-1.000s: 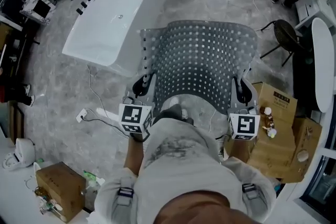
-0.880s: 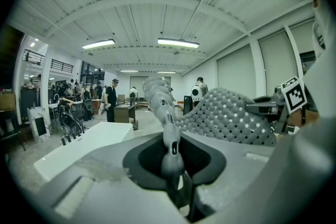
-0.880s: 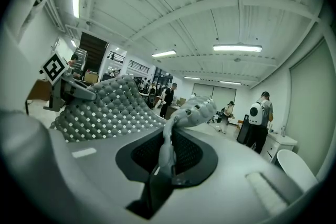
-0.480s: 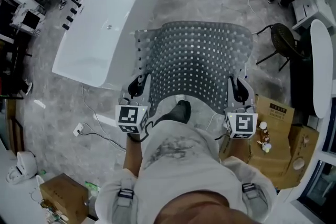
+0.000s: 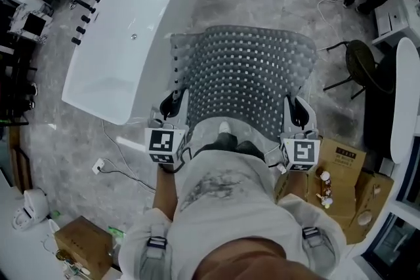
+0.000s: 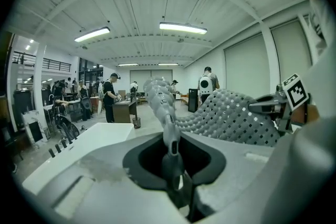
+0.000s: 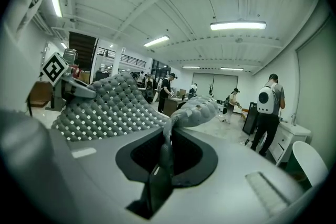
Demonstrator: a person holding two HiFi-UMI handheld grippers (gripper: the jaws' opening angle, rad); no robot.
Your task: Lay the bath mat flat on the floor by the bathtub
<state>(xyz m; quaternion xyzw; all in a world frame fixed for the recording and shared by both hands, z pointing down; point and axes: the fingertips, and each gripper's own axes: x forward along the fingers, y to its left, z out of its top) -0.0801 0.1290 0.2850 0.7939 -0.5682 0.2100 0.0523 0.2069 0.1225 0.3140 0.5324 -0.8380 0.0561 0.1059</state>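
Note:
The grey perforated bath mat [image 5: 246,79] hangs spread between my two grippers, above the floor just right of the white bathtub [image 5: 125,29]. My left gripper [image 5: 172,105] is shut on the mat's near left corner. My right gripper [image 5: 295,111] is shut on the near right corner. In the left gripper view the mat's edge [image 6: 167,128] runs up out of the closed jaws, with the tub [image 6: 79,144] to the left. In the right gripper view the mat's edge [image 7: 170,131] is pinched the same way, the mat [image 7: 105,107] sagging off to the left.
Grey marbled floor [image 5: 262,3] lies beyond the mat. A black chair [image 5: 364,65] stands at right. Cardboard boxes [image 5: 341,174] with small bottles sit near my right side. A white cable and plug [image 5: 102,164] lie left of my feet. People stand in the room [image 7: 270,113].
Both grippers have carried the mat forward across the floor; the tub now lies closer alongside its left edge. The grip on both corners is unchanged.

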